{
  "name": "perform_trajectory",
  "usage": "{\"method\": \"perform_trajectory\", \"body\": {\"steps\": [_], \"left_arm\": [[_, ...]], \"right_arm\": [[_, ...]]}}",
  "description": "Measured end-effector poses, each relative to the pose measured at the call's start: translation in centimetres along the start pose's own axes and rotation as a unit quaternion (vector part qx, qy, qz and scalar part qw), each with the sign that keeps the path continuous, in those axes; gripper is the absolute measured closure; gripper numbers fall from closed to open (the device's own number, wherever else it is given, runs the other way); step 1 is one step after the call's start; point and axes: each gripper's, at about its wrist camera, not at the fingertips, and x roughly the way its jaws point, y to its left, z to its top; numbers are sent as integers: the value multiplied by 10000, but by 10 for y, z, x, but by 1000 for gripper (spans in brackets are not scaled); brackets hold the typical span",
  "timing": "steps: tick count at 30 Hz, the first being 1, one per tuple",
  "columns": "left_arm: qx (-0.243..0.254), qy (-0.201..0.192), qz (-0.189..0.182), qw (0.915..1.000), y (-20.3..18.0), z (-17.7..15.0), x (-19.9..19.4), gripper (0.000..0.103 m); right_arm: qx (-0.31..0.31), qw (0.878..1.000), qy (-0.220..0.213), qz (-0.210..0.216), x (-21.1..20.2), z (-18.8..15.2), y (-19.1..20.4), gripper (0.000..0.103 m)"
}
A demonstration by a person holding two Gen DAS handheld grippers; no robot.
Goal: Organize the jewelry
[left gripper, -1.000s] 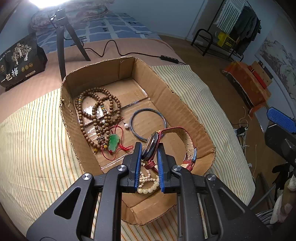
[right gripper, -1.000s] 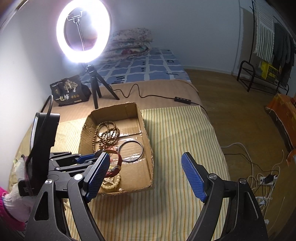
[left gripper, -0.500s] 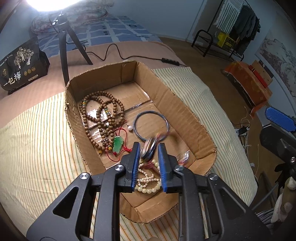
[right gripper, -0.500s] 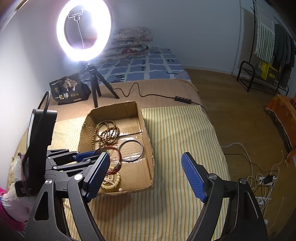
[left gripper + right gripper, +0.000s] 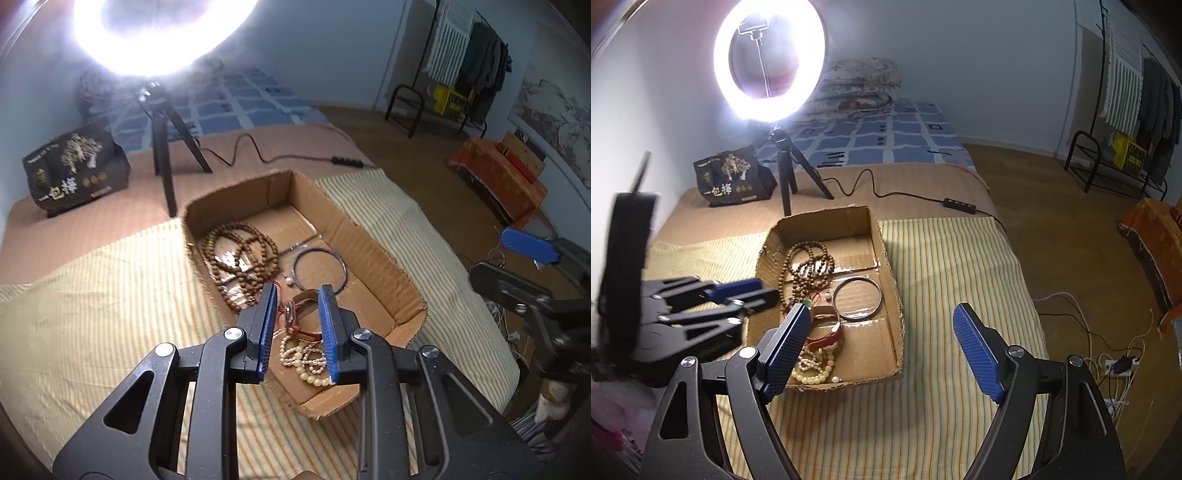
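A: Where's the red-strapped watch [image 5: 297,317]?
B: In the cardboard box [image 5: 373,254], below the left tongs [image 5: 297,325], which have just been parting, gripping nothing.
A: Right tongs [image 5: 886,350]?
B: Wide apart, empty.

bed [image 5: 960,369] | on it: cardboard box [image 5: 886,258], tripod [image 5: 786,177], black bag [image 5: 731,181]
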Motion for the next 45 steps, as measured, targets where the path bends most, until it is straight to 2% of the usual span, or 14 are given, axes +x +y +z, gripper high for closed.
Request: {"method": "perform_trajectory", "body": {"steps": [7, 8, 9, 11, 14, 18, 21, 25, 29, 31, 32, 33, 39, 45], "left_arm": [[165, -400, 190, 9989, 8, -5, -43, 81], [160, -428, 205, 9987, 10, -7, -47, 77], [157, -473, 237, 9985, 11, -8, -52, 66], [162, -565, 269, 9979, 13, -11, -61, 56], [172, -644, 323, 9973, 15, -16, -70, 52], [-33, -838, 413, 9956, 22, -23, -79, 32], [-192, -847, 431, 9953, 26, -25, -81, 28], [-136, -933, 509, 9942, 24, -25, -86, 27], [-43, -1142, 628, 9915, 21, -27, -95, 17], [20, -1255, 774, 9891, 18, -27, -100, 9], [32, -1286, 831, 9882, 18, -28, -101, 2], [39, -1333, 910, 9869, 17, -28, -103, 0], [93, -1419, 1160, 9830, 15, -29, -107, 0], [91, -1349, 1166, 9839, 16, -29, -106, 0]], "right_arm": [[-126, 9999, -85, 32, -3, 0, 10, 24], [-154, 9998, -104, 36, -4, 0, 12, 24], [-181, 9997, -126, 39, -5, 0, 14, 24], [-227, 9996, -169, 27, -6, 0, 18, 24], [-246, 9994, -226, 31, -8, 0, 20, 24], [-240, 9992, -331, 56, -10, 0, 21, 24], [-203, 9988, -440, 34, -11, 1, 21, 24], [-76, 9986, -528, 17, -11, 1, 17, 24], [126, 9982, -582, 47, -10, 2, 10, 24], [225, 9981, -573, 75, -10, 2, 7, 24], [268, 9980, -563, 90, -9, 3, 5, 24], [292, 9980, -555, 97, -8, 3, 4, 24], [226, 9982, -543, 129, -6, 3, 9, 23], [133, 9986, -497, 99, -4, 3, 14, 23]]}}
